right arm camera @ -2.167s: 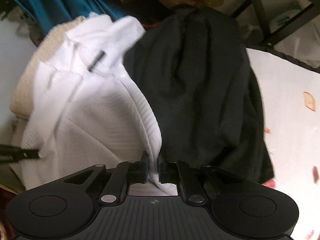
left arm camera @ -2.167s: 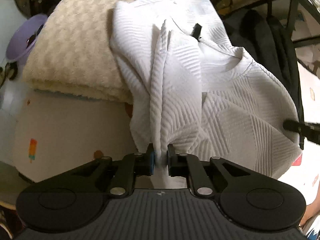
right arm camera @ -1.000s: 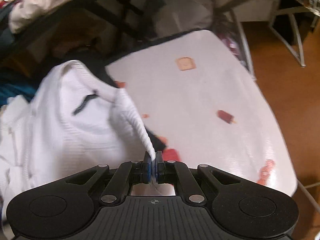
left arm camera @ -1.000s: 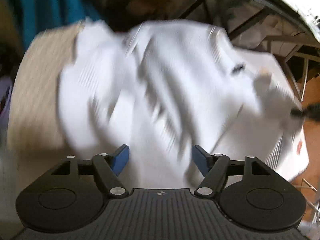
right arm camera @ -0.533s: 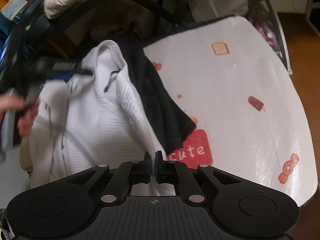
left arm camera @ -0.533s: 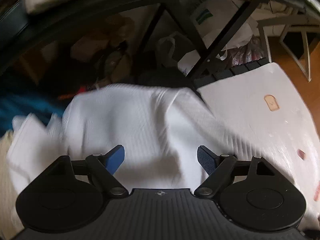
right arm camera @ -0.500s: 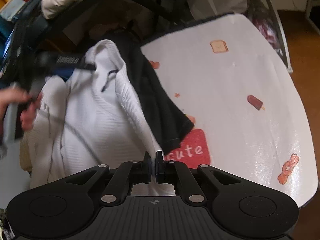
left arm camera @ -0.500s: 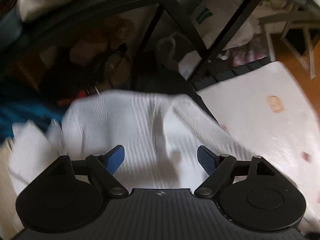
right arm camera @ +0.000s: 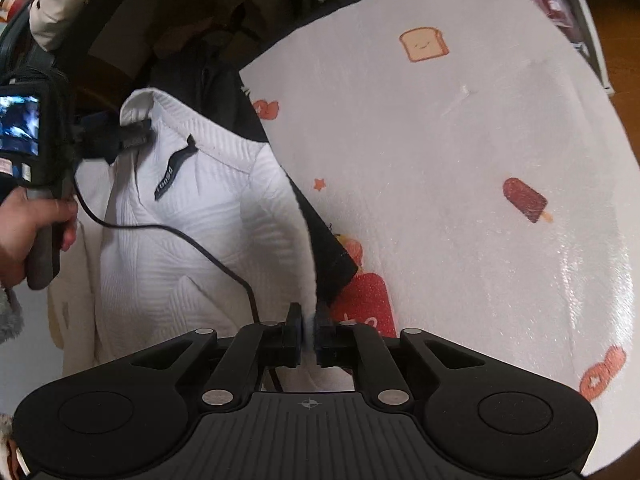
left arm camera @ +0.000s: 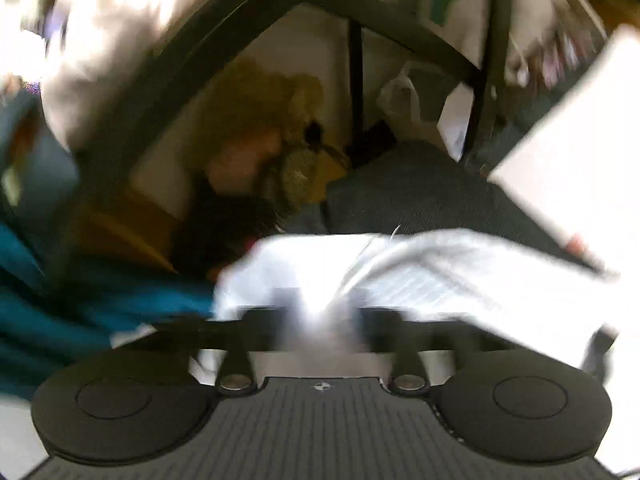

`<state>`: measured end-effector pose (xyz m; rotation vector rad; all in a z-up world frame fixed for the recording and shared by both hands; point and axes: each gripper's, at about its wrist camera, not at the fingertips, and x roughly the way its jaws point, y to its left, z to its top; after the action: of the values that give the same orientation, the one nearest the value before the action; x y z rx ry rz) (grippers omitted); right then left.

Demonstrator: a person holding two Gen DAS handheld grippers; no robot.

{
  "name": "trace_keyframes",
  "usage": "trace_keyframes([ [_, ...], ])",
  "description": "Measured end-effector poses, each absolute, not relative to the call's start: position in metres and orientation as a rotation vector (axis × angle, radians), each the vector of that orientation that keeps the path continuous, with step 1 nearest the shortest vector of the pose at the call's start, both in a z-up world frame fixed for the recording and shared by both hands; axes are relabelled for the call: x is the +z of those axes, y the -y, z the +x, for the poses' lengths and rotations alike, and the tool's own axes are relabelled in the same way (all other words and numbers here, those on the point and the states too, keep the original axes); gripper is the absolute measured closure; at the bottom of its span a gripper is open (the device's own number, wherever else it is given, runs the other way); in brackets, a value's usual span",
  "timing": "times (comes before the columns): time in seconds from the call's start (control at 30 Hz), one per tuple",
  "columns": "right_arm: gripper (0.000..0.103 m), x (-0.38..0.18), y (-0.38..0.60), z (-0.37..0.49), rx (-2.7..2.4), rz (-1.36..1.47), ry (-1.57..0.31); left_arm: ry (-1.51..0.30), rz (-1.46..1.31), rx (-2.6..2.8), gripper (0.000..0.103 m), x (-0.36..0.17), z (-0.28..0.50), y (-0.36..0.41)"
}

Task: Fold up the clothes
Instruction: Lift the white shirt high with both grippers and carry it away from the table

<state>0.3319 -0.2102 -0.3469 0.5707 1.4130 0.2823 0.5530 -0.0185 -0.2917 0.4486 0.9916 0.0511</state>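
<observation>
- The right gripper (right arm camera: 307,334) is clenched on the near edge of the white shirt (right arm camera: 208,240); a thin fold of white cloth stands up between its two fingers.
- From that pinched edge the white shirt spreads away to the left and far side of the right wrist view, with its collar at the far end and a dark neck label (right arm camera: 173,170) showing just below the collar.
- The left gripper (right arm camera: 136,138) reaches in from the left of that view and its dark tip sits on the shirt's collar; the fingers there are too small and dark to tell whether they pinch the cloth.
- In the left wrist view the left gripper (left arm camera: 320,320) is badly blurred, with white cloth (left arm camera: 400,276) bunched right at its fingers, so I cannot tell if it is clenched or released.
- A hand (right arm camera: 24,232) at the far left holds the handle of the left tool, and a small lit screen (right arm camera: 19,125) sits above it.
- A black cable (right arm camera: 192,240) trails from that tool across the shirt toward the near side.
- A black garment (right arm camera: 324,256) lies under the shirt's right edge, its corner poking out just right of the pinched fold.
- Both garments lie on the left part of a white tablecloth (right arm camera: 460,140) printed with a slice of toast (right arm camera: 424,44) at the far side and a red ice lolly (right arm camera: 526,200) at the right.
</observation>
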Motion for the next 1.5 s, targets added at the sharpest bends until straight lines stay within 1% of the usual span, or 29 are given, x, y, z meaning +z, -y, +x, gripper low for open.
trace_keyframes([
  [0.07, 0.093, -0.352, 0.211, 0.335, 0.302, 0.580, -1.434, -0.978, 0.450, 0.067, 0.098, -0.294, 0.553, 0.018],
  [0.17, 0.094, -0.350, 0.210, 0.343, 0.328, 0.572, -1.450, -0.895, 0.349, 0.109, 0.099, -0.255, 0.534, 0.005],
  [0.37, 0.093, -0.338, 0.201, 0.361, 0.422, 0.549, -1.417, -0.713, 0.045, 0.234, 0.099, -0.150, 0.453, -0.059],
  [0.4, 0.096, -0.336, 0.197, 0.364, 0.437, 0.540, -1.407, -0.697, 0.018, 0.260, 0.099, -0.139, 0.439, -0.067],
  [0.43, 0.097, -0.334, 0.193, 0.366, 0.453, 0.533, -1.397, -0.681, -0.009, 0.285, 0.099, -0.128, 0.424, -0.075],
  [0.53, 0.095, -0.322, 0.174, 0.371, 0.525, 0.493, -1.366, -0.629, -0.071, 0.340, 0.100, -0.097, 0.383, -0.093],
  [0.57, 0.089, -0.317, 0.165, 0.371, 0.551, 0.465, -1.354, -0.610, -0.079, 0.344, 0.100, -0.088, 0.370, -0.094],
  [0.6, 0.076, -0.312, 0.157, 0.370, 0.568, 0.431, -1.341, -0.591, -0.088, 0.348, 0.100, -0.078, 0.357, -0.095],
  [0.63, 0.070, -0.307, 0.148, 0.368, 0.590, 0.396, -1.325, -0.572, -0.096, 0.352, 0.100, -0.069, 0.344, -0.097],
  [0.67, 0.061, -0.302, 0.138, 0.365, 0.617, 0.360, -1.303, -0.553, -0.104, 0.356, 0.100, -0.060, 0.331, -0.098],
  [0.77, 0.046, -0.293, 0.111, 0.355, 0.689, 0.285, -1.262, -0.504, -0.095, 0.318, 0.100, -0.033, 0.302, -0.095],
  [0.83, 0.046, -0.293, 0.098, 0.349, 0.720, 0.300, -1.287, -0.468, -0.126, 0.310, 0.100, -0.020, 0.287, -0.100],
  [0.87, 0.048, -0.294, 0.093, 0.346, 0.737, 0.324, -1.305, -0.450, -0.141, 0.306, 0.100, -0.014, 0.280, -0.103],
  [0.93, 0.068, -0.291, 0.086, 0.337, 0.766, 0.357, -1.327, -0.414, -0.172, 0.297, 0.100, -0.002, 0.265, -0.108],
  [0.97, 0.094, -0.289, 0.082, 0.332, 0.779, 0.367, -1.335, -0.396, -0.187, 0.293, 0.100, 0.004, 0.257, -0.110],
  [1.0, 0.098, -0.286, 0.078, 0.327, 0.787, 0.370, -1.331, -0.378, -0.202, 0.288, 0.100, 0.010, 0.250, -0.113],
  [1.1, 0.099, -0.256, 0.082, 0.308, 0.748, 0.404, -1.216, -0.317, -0.239, 0.279, 0.100, 0.025, 0.222, -0.122],
  [1.2, 0.099, -0.215, 0.100, 0.298, 0.660, 0.492, -1.077, -0.246, -0.254, 0.270, 0.100, 0.033, 0.185, -0.134],
  [1.33, 0.100, -0.138, 0.130, 0.282, 0.558, 0.621, -0.825, -0.146, -0.253, 0.226, 0.100, 0.048, 0.144, -0.140],
  [1.5, 0.100, -0.031, 0.157, 0.241, 0.534, 0.761, -0.497, -0.070, -0.265, 0.118, 0.100, 0.065, 0.117, -0.134],
])
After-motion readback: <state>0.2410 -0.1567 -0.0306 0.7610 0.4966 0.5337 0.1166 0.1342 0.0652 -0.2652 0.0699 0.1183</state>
